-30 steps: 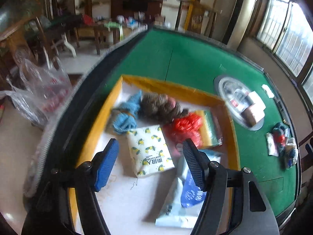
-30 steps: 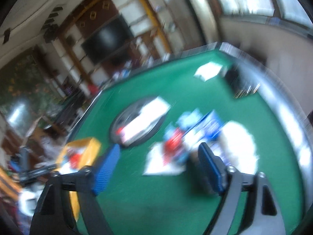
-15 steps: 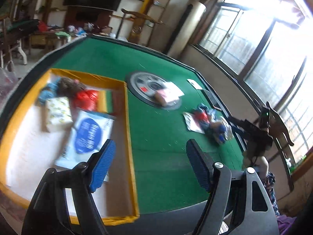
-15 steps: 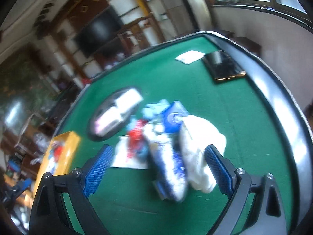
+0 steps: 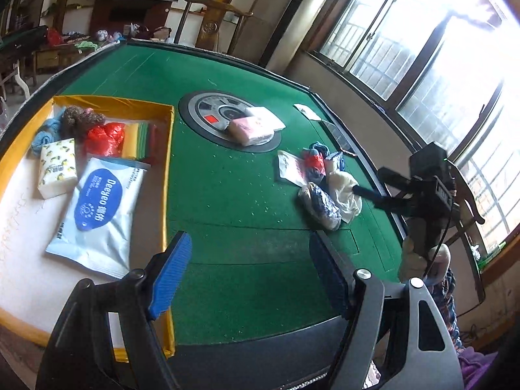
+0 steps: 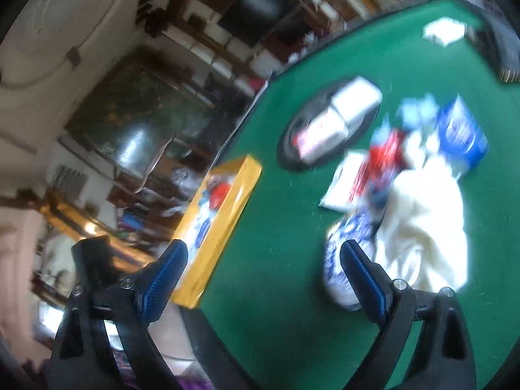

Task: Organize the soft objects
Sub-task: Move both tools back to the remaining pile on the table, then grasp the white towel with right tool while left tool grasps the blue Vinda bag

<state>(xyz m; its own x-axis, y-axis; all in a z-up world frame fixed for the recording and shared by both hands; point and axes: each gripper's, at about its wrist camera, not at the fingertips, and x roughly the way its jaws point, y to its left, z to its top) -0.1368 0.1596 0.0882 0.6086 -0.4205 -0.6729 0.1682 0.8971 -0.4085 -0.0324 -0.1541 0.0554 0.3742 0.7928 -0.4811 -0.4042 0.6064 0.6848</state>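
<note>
A green felt table (image 5: 227,195) fills both views, with a round dark centre panel (image 5: 208,113) in its middle carrying two flat tissue packs (image 5: 256,126). At the table's left side sits a yellow-walled tray (image 5: 167,175), already holding a large blue-and-white wet-wipes pack (image 5: 97,201), a lemon-print tissue pack (image 5: 57,167), a red plastic bag (image 5: 105,136), a brown scouring ball (image 5: 79,117), blue yarn (image 5: 45,133) and folded coloured cloths (image 5: 143,139). Well apart, near the right edge, lies a loose pile: a cream cloth (image 5: 346,191), a blue-and-white patterned bundle (image 5: 320,204), a white sachet (image 5: 291,170) and a small red bag (image 5: 313,162). The left gripper (image 5: 250,276) hovers over bare felt at the near edge, jaws spread and empty. The right gripper (image 6: 263,279) reaches toward the pile, jaws wide apart, gripping nothing; the patterned bundle lies just beyond its right finger.
</note>
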